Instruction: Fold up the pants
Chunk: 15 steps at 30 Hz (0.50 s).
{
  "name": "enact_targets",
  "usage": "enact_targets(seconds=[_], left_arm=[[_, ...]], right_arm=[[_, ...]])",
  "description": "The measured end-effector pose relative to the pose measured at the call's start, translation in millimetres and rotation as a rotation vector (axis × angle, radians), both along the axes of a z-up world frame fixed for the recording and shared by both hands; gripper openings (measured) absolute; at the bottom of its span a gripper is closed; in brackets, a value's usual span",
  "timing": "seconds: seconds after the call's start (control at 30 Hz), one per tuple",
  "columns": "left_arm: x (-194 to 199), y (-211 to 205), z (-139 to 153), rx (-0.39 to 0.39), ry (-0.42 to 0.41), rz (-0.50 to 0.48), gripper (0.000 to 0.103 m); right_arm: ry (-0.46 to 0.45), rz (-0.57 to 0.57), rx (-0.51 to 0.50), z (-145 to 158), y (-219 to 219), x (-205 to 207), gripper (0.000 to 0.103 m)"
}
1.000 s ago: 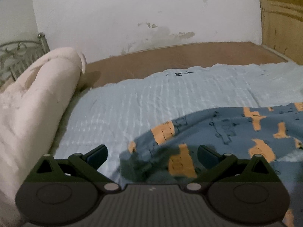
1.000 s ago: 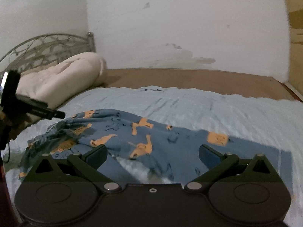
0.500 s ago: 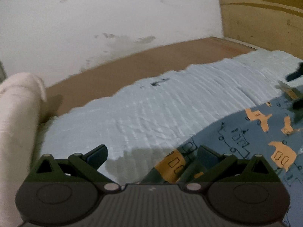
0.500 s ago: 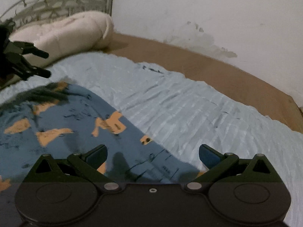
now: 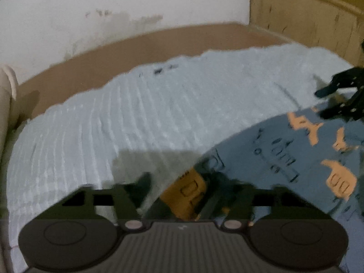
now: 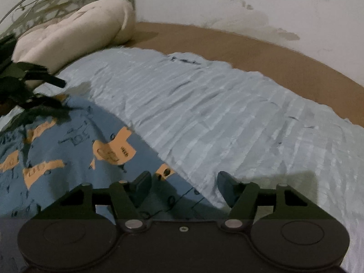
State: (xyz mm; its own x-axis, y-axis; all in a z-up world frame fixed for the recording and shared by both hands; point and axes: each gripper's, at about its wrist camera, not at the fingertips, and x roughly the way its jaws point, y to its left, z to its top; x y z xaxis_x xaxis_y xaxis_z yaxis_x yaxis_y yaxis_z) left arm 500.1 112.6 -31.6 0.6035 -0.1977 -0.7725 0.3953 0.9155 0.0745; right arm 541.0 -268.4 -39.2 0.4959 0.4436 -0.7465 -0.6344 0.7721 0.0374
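Note:
Blue pants with orange patches (image 5: 284,157) lie spread on a light blue bedspread (image 5: 136,118). My left gripper (image 5: 184,188) is low over the pants' left edge, its fingers half closed around a raised fold of cloth with an orange patch. My right gripper (image 6: 184,184) is also half closed, astride the pants' (image 6: 68,150) far right edge. Each gripper shows in the other's view: the right one (image 5: 341,97) at the far right, the left one (image 6: 29,91) at the far left.
A cream pillow (image 6: 75,29) lies at the bed's head by a metal headboard (image 6: 45,2). A brown mattress strip (image 6: 250,52) runs along the white wall. A wooden panel (image 5: 307,16) stands at the bed's far right.
Both grippers have dropped lower onto the pants' edges and their fingers have narrowed from wide open. The left now has cloth bunched between its fingers.

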Motion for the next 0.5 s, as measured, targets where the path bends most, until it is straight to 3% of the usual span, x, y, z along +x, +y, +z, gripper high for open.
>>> enact_targets(seconds=[0.13, 0.17, 0.2, 0.33, 0.4, 0.5], left_arm=[[4, 0, -8, -0.016, 0.059, 0.006, 0.021], [4, -2, -8, -0.019, 0.063, 0.007, 0.011], [3, -4, -7, -0.017, 0.060, 0.006, 0.007], [-6, -10, 2, 0.004, 0.006, 0.030, 0.002], [-12, -14, 8, 0.020, -0.028, 0.043, 0.002], [-21, -20, 19, 0.048, -0.083, 0.077, 0.001]], right_arm=[[0.033, 0.031, -0.016, -1, 2, 2, 0.066], [0.040, 0.033, -0.026, -2, 3, 2, 0.063], [0.043, 0.041, -0.033, -3, 5, 1, 0.055], [0.037, 0.050, -0.083, -4, 13, -4, 0.011], [0.019, 0.058, -0.106, -2, 18, -9, 0.003], [-0.044, 0.054, -0.147, 6, 25, -16, 0.001]])
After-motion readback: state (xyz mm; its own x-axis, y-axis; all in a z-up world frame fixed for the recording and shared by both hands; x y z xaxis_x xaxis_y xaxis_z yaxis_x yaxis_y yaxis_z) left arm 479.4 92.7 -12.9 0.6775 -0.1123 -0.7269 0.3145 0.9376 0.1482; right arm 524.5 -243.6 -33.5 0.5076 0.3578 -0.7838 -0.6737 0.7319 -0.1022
